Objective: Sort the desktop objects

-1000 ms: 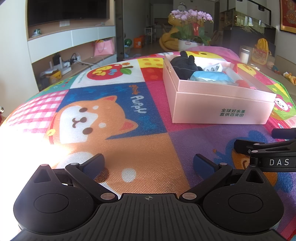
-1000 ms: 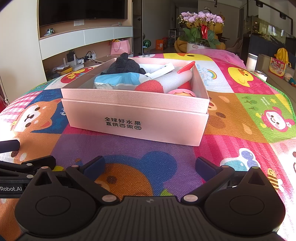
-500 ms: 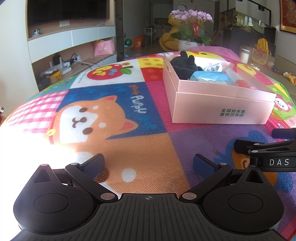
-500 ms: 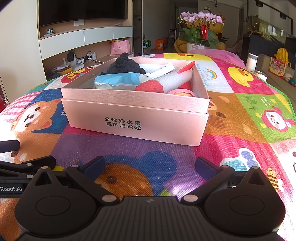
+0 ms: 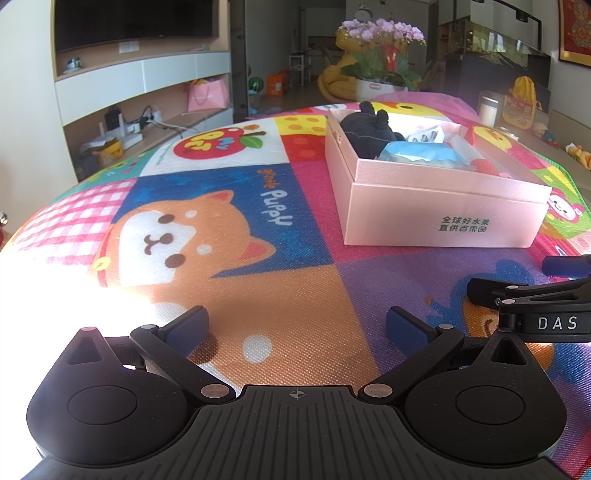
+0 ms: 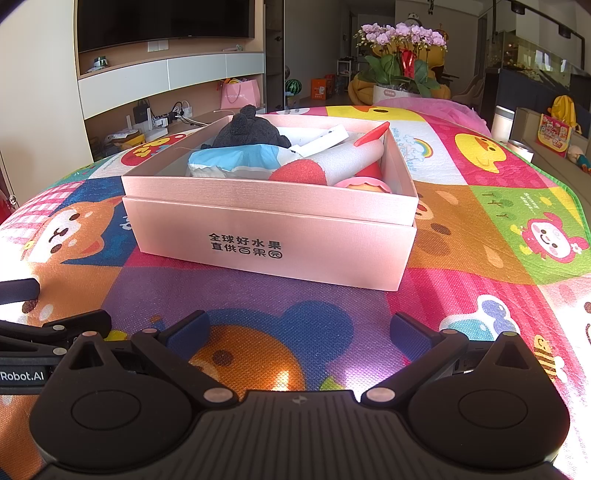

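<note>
Pink box on tabletop, holding dark plush and blue pack. My left gripper and right gripper: fingers wide, empty.

Dark flat television on the wall, white and wood shelf unit below it, pink paper bag, purple orchid flowers in white pot, bright sunlight.

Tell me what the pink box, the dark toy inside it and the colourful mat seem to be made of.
Pink box: likely rigid cardboard with a faint satin sheen, given its crisp edges and printed lettering.
Dark toy: plush fabric, judging by its fuzzy matte pile.
Mat: probably foam or plastic, embossed with a fine grid that glints in sunlight.
</note>
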